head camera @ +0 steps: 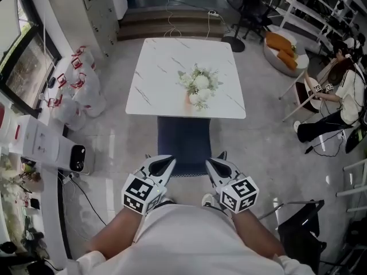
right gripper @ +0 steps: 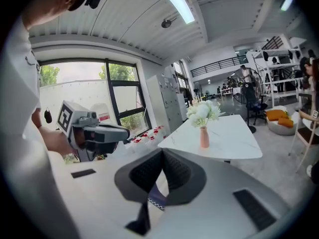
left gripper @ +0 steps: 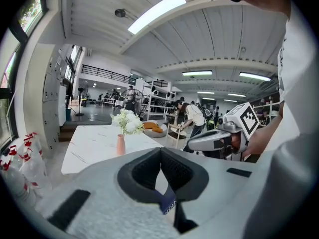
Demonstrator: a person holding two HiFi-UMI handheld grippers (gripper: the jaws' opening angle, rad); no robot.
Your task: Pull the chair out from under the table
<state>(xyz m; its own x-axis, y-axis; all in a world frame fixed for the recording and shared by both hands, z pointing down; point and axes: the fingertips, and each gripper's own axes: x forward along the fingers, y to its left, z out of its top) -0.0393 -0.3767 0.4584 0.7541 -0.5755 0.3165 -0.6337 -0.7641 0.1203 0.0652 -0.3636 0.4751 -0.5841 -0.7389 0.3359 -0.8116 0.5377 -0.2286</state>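
A white marble-top table (head camera: 160, 73) carries a vase of white flowers (head camera: 198, 85). A navy chair (head camera: 184, 139) stands at its near edge, the seat's front tucked under the tabletop. Both grippers sit side by side at the chair's back edge, close to my body. My left gripper (head camera: 169, 164) is shut, with a strip of navy fabric (left gripper: 167, 201) pinched between its pads. The right gripper (head camera: 211, 164) is shut likewise on navy fabric (right gripper: 157, 198). Each gripper view shows the other gripper beside it: the right gripper (left gripper: 219, 138), the left gripper (right gripper: 94, 133).
White bags with red print (head camera: 80, 87) and a white appliance (head camera: 57, 150) lie along the left wall. A person (head camera: 338, 96) sits at the right, near a round seat with orange cushions (head camera: 284, 47). A black folded frame (head camera: 301, 228) stands at my lower right.
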